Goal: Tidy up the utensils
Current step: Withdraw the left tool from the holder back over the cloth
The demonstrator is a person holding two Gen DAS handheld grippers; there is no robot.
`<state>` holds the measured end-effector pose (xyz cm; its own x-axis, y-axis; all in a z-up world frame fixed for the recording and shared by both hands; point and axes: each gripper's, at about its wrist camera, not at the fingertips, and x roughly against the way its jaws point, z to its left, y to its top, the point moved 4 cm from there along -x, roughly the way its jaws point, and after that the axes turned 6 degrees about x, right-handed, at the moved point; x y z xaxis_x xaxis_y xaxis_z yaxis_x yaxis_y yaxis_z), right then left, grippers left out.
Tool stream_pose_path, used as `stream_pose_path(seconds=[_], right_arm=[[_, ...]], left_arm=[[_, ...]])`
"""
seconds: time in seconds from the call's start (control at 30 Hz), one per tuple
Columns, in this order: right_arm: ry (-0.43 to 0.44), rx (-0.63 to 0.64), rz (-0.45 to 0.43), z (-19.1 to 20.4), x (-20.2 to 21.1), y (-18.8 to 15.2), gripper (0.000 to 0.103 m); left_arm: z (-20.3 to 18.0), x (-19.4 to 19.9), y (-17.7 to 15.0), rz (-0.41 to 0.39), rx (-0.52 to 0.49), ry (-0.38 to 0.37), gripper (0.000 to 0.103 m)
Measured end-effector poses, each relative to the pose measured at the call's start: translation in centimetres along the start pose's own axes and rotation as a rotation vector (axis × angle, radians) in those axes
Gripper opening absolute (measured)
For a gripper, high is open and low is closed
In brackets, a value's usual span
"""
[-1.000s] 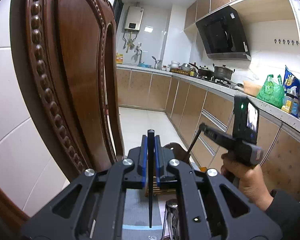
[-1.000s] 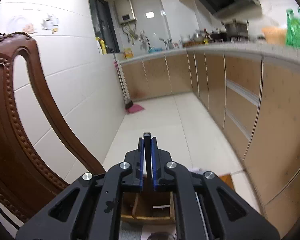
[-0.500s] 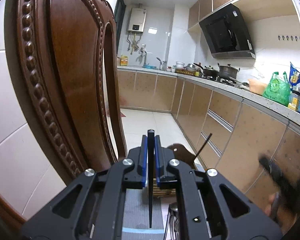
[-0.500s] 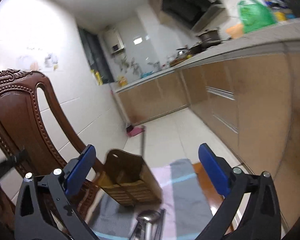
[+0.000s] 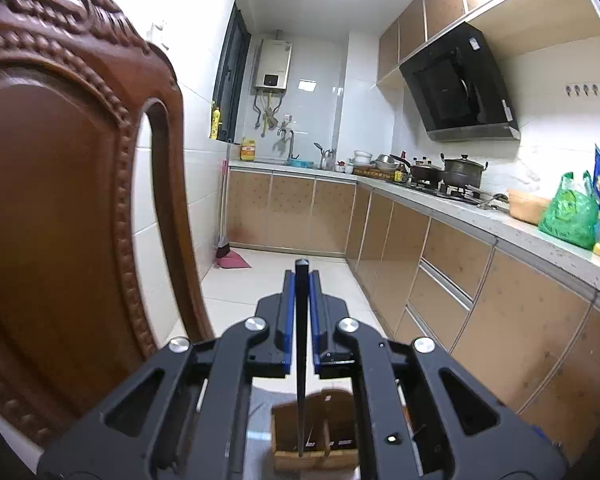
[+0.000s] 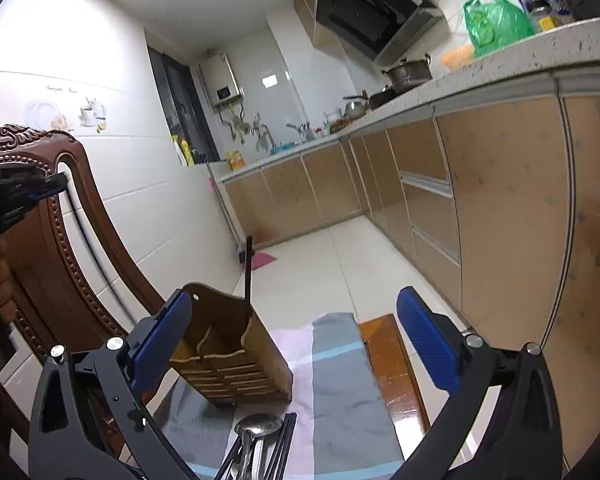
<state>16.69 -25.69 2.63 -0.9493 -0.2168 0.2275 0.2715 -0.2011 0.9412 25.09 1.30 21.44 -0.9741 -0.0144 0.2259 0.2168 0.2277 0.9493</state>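
Note:
My left gripper is shut on a black chopstick that points down toward the wooden utensil holder below it. In the right wrist view the holder stands on a striped cloth, with one black chopstick upright in its back compartment. My right gripper is open and empty, just in front of the holder. A metal spoon and black chopsticks lie on the cloth near me.
A carved wooden chair back stands close on the left. Kitchen cabinets and a counter with pots and a green bag run along the right. The wooden table edge shows beside the cloth.
My right gripper has opened, leaving a chopstick standing in the holder, and drawn back and down. My left gripper has risen over the holder with its chopstick.

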Motion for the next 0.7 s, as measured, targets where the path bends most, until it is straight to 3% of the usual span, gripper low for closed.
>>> stream_pose_path(seconds=[0.2, 0.43, 0.47, 0.53, 0.63, 0.7], right_arm=[[0.009, 0.026, 0.047, 0.3, -1.0, -0.5, 0.1], [0.037, 0.064, 0.103, 1.3, -1.3, -1.0, 0.1], [0.042, 0.07, 0.104, 1.5, -1.2, -0.9, 0.1], [0.052, 0.084, 0.098, 2.0, -0.8, -0.8, 0.1], [0.054, 0.11, 0.087, 2.6, -0.2, -0.6, 0.1], [0.063, 0.125, 0.096, 3.0, 0.1, -0.5, 0.1]], left_arm=[[0.8, -5.9, -3.5, 0.086, 0.054, -0.008, 0.006], [2.4, -10.9, -12.2, 0.288, 0.065, 0.018, 0.01], [2.4, -10.9, -12.7, 0.298, 0.055, 0.022, 0.016], [2.3, -9.6, -12.9, 0.287, 0.03, 0.029, 0.055], [1.9, -4.2, -11.6, 0.206, -0.006, 0.011, 0.084], [1.6, -0.4, -11.1, 0.179, -0.029, -0.018, 0.094]])
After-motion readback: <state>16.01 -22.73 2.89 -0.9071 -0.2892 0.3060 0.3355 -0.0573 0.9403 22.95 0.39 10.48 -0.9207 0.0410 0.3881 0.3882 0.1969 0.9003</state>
